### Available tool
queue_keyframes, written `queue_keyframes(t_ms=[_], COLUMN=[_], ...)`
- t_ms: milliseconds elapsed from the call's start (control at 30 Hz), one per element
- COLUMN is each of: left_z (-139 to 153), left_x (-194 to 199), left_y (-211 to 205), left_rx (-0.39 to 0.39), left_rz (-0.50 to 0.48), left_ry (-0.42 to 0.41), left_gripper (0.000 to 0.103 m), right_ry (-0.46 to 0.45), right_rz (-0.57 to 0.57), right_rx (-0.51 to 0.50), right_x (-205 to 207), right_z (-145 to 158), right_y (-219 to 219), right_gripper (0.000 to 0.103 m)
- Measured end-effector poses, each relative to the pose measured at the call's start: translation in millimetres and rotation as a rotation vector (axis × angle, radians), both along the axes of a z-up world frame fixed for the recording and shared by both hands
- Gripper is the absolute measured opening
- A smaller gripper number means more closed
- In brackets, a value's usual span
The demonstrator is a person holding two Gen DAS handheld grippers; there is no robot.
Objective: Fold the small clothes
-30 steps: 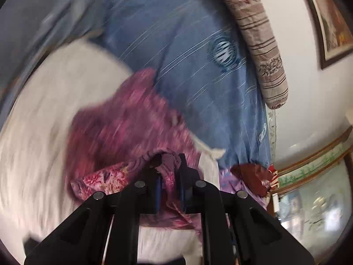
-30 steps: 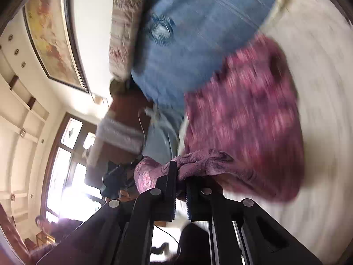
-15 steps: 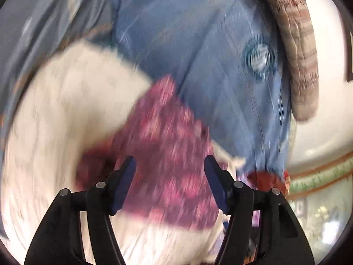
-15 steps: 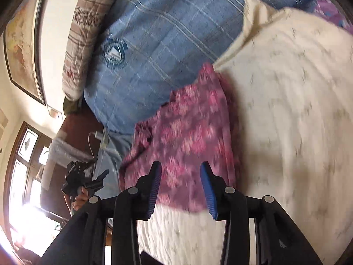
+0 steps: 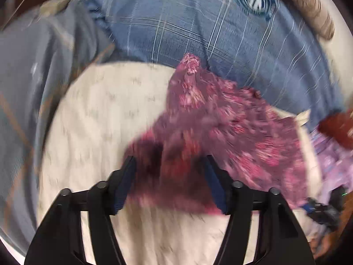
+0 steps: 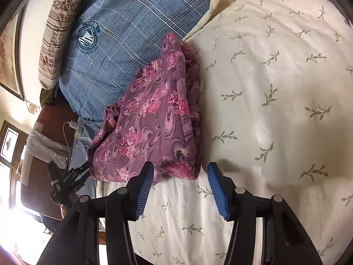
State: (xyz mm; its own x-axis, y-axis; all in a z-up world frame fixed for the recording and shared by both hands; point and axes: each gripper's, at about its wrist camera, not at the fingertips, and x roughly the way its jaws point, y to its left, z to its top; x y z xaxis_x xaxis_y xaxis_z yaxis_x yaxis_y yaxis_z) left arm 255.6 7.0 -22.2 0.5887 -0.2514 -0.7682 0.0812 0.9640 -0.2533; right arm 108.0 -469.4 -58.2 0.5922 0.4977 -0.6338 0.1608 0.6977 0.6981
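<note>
The left gripper (image 5: 168, 181) is pointing down at a purple flowered garment (image 5: 220, 132) that is lying on a cream quilt (image 5: 99, 114). Its jaws are closing, and the near edge of the garment (blurred and in shadow) is sitting between the blue pads (image 5: 123, 183) without being pressed. Beyond the garment, a blue checked pillow (image 5: 176, 22) with a round badge is resting against a striped brown bolster (image 5: 308, 6).
</note>
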Motion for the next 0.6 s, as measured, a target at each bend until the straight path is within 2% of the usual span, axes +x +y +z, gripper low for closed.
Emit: queue_keyframes(t_ms=[33,67,100,133,200,233,333,467,500,567,600], left_z=[-3,-9,-14,-17,-24,-25,-21,-23,-23,-18,-17], left_x=[17,33,50,63,75,77,74,60,57,47,42], left_y=[-1,4,15,31,66,76,88,114,113,108,104], left_rx=[0.045,0.082,0.067,-0.015,-0.248,-0.314,-0.379,-0.632,-0.633,-0.555,-0.532], left_rz=[0.002,0.034,0.086,0.143,0.236,0.252,0.242,0.279,0.267,0.257,0.255], left_ry=[0.022,0.067,0.109,0.143,0.211,0.229,0.255,0.264,0.271,0.262,0.25], left_gripper=[0.006,0.003,0.003,0.003,0.003,0.003,0.008,0.009,0.011,0.016,0.022], right_ry=[0.003,0.004,0.004,0.004,-0.002,-0.003,0.001,-0.007,-0.006,-0.005,-0.006], right_rz=[-0.003,-0.006,-0.007,-0.006,0.002,0.004,-0.006,-0.035,-0.037,-0.029,-0.024], right_rx=[0.005,0.011,0.015,0.017,0.026,0.028,0.039,0.091,0.108,0.119,0.12], right_x=[2,3,4,4,0,-2,-7,-12,-14,-17,-18], right_z=[-1,-2,-2,-1,1,2,3,0,-2,-2,-2], right_y=[0,0,2,3,3,3,-3,-10,-9,-7,-5], right_gripper=[0.053,0.053,0.053,0.053,0.053,0.053,0.055,0.055,0.055,0.055,0.055])
